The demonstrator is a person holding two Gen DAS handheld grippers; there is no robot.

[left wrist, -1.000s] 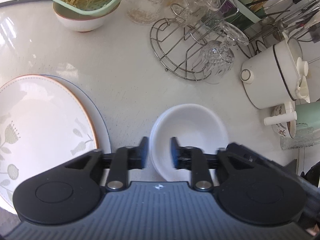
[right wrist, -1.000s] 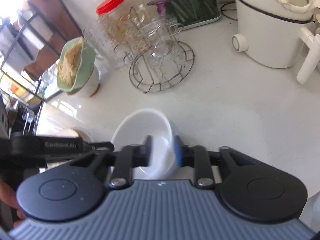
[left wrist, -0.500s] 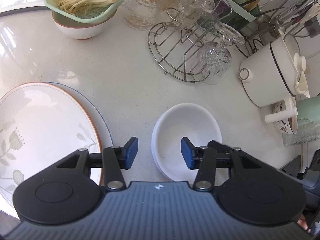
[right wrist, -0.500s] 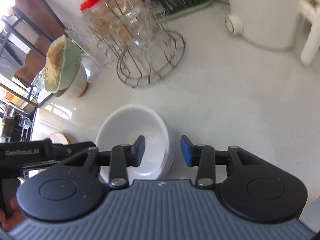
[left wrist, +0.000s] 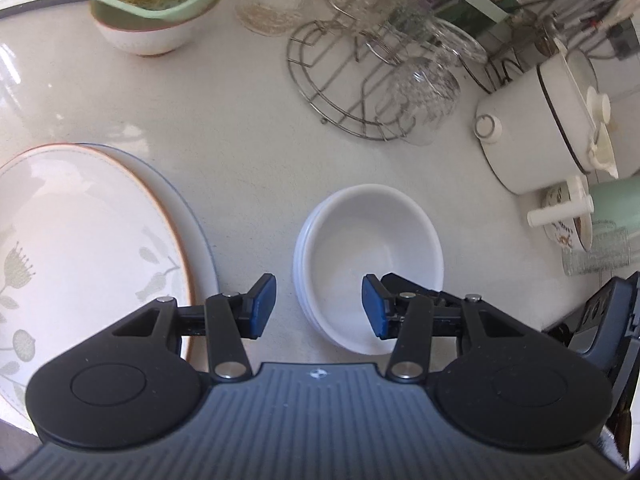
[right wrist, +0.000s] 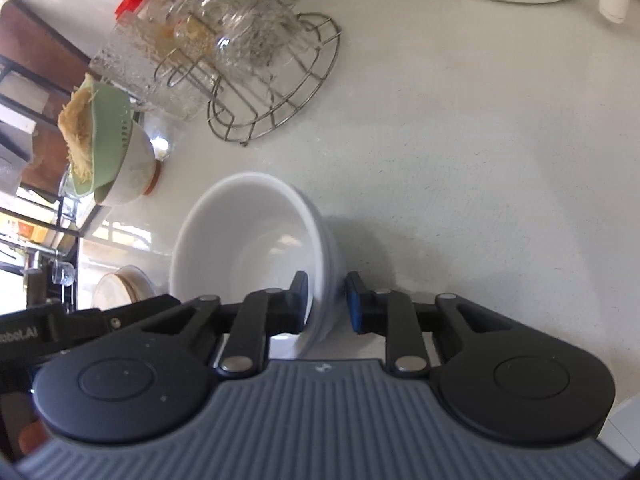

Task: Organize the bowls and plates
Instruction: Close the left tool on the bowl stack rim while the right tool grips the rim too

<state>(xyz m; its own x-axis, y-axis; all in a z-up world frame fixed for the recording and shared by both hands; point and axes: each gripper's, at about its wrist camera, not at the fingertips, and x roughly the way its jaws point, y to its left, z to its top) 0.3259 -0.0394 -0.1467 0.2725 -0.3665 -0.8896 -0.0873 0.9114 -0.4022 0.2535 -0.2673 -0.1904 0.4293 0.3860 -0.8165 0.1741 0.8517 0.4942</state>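
Note:
A stack of white bowls sits on the pale counter, also in the right wrist view. My left gripper is open, its fingers straddling the stack's near-left rim without touching it. My right gripper has its fingers on either side of the stack's right wall, one inside and one outside, closed to a narrow gap around it. A large floral plate lies on another plate at the left. The right gripper's body shows at the left wrist view's right edge.
A white bowl with a green colander of noodles stands at the back left. A wire rack with glasses is behind the bowls. A white lidded pot and a green mug stand at the right.
My left gripper let go of the bowl rim and opened wide. My right gripper opened, shifted so the bowl wall sits between its fingers, then narrowed around it.

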